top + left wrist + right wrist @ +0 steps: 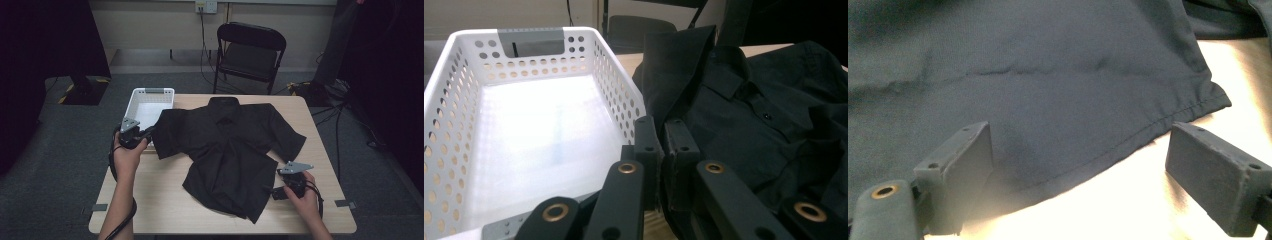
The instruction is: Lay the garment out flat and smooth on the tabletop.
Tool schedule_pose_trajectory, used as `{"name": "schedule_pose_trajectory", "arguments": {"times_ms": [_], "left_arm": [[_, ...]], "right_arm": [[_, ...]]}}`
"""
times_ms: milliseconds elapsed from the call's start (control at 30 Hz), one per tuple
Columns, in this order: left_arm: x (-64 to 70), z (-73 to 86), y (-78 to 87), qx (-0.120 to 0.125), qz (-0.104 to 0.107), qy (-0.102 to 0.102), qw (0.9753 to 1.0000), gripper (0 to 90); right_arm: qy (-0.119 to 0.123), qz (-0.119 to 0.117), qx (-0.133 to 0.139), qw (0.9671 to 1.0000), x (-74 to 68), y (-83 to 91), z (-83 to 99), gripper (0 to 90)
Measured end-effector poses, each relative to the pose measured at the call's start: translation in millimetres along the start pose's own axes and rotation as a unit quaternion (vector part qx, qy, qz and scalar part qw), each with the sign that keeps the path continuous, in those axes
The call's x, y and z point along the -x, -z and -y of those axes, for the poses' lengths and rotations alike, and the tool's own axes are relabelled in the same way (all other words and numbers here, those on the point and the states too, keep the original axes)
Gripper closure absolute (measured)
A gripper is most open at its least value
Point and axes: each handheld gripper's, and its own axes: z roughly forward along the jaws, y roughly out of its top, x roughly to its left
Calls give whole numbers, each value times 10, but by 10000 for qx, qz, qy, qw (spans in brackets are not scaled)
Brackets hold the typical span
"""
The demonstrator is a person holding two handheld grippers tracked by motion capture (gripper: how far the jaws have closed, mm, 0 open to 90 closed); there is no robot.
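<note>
Pinching the shirt (227, 150) sleeve, your left gripper (663, 150) is closed; your right gripper (1078, 175) is wide, so the hem (1128, 145) may be slipping away.

You have a plain black shirt (227, 150) on a light wood desk (150, 200), beside a white basket (146, 103) dotted with holes and grey-handled, with a black chair (250, 50) behind.
</note>
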Motion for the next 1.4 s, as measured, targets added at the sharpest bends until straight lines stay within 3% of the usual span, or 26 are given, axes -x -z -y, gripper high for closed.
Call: {"name": "schedule_pose_trajectory", "arguments": {"times_ms": [100,233,367,500,700,933,1233,1400], "left_arm": [[-4,3,7,64,-56,29,10000,826],[3,-4,19,215,-416,-11,9989,542],[82,-53,53,298,-547,-126,9980,311],[154,-109,88,374,-511,-220,9978,203],[407,-160,93,397,-39,-403,9984,166],[678,-45,-19,311,455,-451,9975,161],[933,288,-195,-58,953,-550,9939,161],[1058,451,-234,-241,1204,-632,9904,161]], "right_arm": [[0,0,0,10000,0,0,0,110],[0,0,0,10000,0,0,0,110],[0,0,0,10000,0,0,0,110],[1,2,-1,10000,-1,0,0,110],[2,2,-1,10000,-1,0,0,110],[1,1,-1,10000,-1,0,0,110],[2,1,-3,10000,-1,0,0,110],[3,2,-1,10000,-1,0,0,110]]}}
